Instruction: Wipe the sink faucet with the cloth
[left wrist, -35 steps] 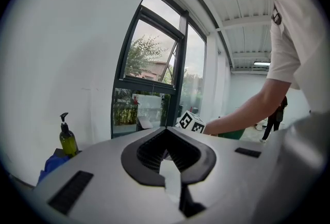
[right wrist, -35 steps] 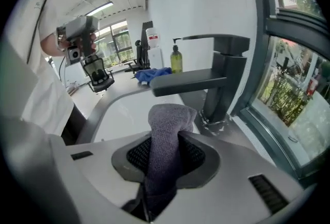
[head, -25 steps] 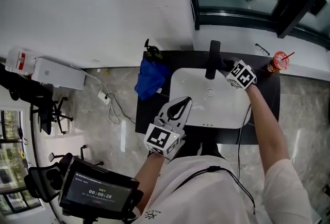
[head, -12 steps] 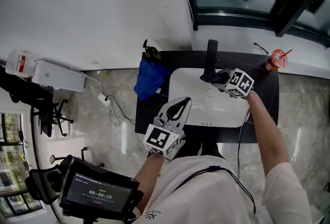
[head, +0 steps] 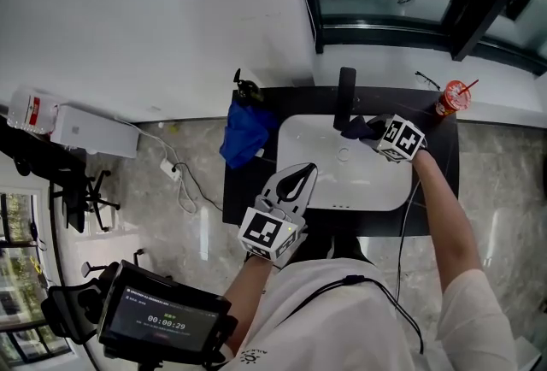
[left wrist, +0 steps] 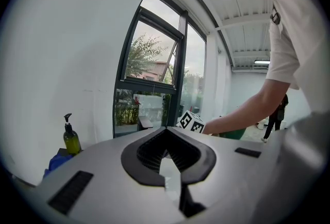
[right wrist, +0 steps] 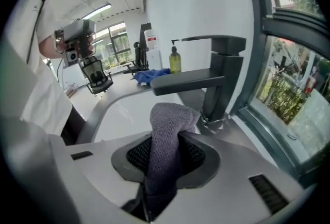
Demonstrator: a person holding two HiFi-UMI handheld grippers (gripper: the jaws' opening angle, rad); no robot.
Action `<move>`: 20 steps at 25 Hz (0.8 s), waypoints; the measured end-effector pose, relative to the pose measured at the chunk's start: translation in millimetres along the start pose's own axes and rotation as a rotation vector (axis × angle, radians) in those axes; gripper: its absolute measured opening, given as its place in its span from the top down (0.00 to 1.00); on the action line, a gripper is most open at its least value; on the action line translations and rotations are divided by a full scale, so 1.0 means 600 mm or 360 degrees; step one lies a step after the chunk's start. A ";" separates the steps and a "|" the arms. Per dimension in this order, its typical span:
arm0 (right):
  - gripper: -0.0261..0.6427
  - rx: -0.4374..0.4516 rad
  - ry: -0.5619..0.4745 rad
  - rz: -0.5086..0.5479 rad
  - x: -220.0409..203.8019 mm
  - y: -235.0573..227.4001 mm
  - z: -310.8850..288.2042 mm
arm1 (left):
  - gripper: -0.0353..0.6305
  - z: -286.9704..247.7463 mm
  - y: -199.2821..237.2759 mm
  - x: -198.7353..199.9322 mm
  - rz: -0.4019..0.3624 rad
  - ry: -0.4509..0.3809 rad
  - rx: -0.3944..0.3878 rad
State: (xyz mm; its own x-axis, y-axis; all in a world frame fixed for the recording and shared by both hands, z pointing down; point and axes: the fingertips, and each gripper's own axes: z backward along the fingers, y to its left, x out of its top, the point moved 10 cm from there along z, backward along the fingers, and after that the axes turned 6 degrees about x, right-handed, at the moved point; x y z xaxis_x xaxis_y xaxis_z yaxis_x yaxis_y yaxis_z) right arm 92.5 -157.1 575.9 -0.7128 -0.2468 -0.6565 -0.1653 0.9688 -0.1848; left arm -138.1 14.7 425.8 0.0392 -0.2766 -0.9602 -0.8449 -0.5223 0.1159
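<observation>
The right gripper (right wrist: 166,153) is pinching the grey cloth (right wrist: 167,125) between its jaws. The fabric is filling the gap between them and sticking out past the tips in a rounded fold. That fold is sitting just under the flat spout of the dark faucet (right wrist: 227,73), close beside the upright column near its base; whether the cloth is actually touching the metal cannot be told from these views. The gripper is pointing down over the back edge of the white sink (head: 359,181), with the person's right arm reaching across the basin from the near side.

The left gripper (left wrist: 167,161) is hanging at the near-left corner of the sink, well apart from the faucet. Its jaw tips are pressing together with nothing between them.

The sink is sitting in a black counter (head: 248,194) below a large window. On the counter's left end a crumpled blue cloth (head: 246,132) is lying, and a green soap bottle (left wrist: 71,138) with a pump is standing just behind it. At the far right, on the white sill by the window, a red cup (head: 450,96) with a straw is standing.
</observation>
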 end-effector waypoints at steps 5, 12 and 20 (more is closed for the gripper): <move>0.81 -0.0207 -0.0051 -0.0051 0.011 -0.052 0.002 | 0.95 0.005 0.006 -0.003 0.0001 0.0004 0.0031; 0.81 -0.0302 -0.0111 -0.0057 0.035 -0.082 -0.010 | 0.95 0.012 0.014 -0.007 0.0017 -0.0003 0.0080; 0.81 -0.0095 -0.0258 -0.0028 0.039 -0.047 -0.020 | 0.95 0.018 0.018 -0.011 0.0017 -0.0001 0.0091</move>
State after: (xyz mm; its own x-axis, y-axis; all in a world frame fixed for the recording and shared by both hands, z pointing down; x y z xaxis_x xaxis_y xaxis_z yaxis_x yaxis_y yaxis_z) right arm 72.5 -190.2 574.5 -0.5909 -0.2598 -0.7637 -0.2208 0.9627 -0.1567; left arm -153.4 19.4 430.7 0.0296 -0.2813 -0.9592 -0.8744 -0.4723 0.1115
